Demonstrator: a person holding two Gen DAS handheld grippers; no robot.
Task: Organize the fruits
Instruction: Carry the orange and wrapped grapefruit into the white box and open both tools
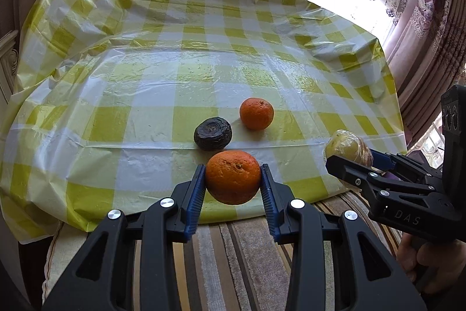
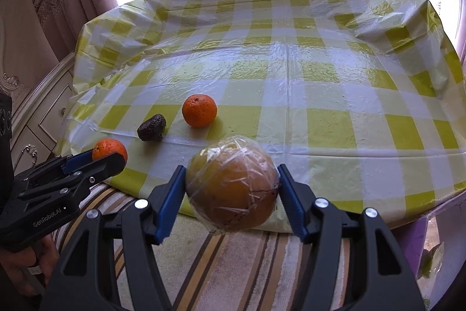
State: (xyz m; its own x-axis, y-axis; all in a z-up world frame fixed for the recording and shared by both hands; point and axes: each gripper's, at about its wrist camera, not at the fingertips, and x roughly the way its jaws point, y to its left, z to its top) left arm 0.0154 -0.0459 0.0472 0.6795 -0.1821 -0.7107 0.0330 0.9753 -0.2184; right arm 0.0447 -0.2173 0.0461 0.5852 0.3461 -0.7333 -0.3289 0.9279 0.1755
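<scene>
The left tongs (image 1: 233, 177) squeeze an orange (image 1: 233, 176) between their blue pads (image 1: 194, 194). The right tongs (image 2: 232, 188) hold a big fruit (image 2: 232, 185) wrapped in clear film, one pad on each side. Both fruits are up in the air, at the near edge of the desk (image 1: 145, 95) with its yellow checked cloth.

Past the left tongs, a dark wrinkly fruit (image 1: 212, 134) sits on the cloth just beyond the held orange. A second orange (image 1: 256, 113) sits a bit further out and to the right. Seen from the right tongs, those two lie ahead and to the left. The cloth ahead of the right tongs is bare. A striped cushion (image 2: 233, 267) lies under both tongs.

The step now looks like carrying both fruits over to the desk and setting them by the others.

To do it well, I think:
- Keep both grips firm but soft. The film is slippery, so the big fruit could slide out.
- Bring each fruit low over the cloth before letting go. Round fruit rolls.
- Put the orange down beside the other orange, not on the dark fruit.
- Keep the two tongs apart so they do not bump.
- Let go slowly, then pull straight back.
</scene>
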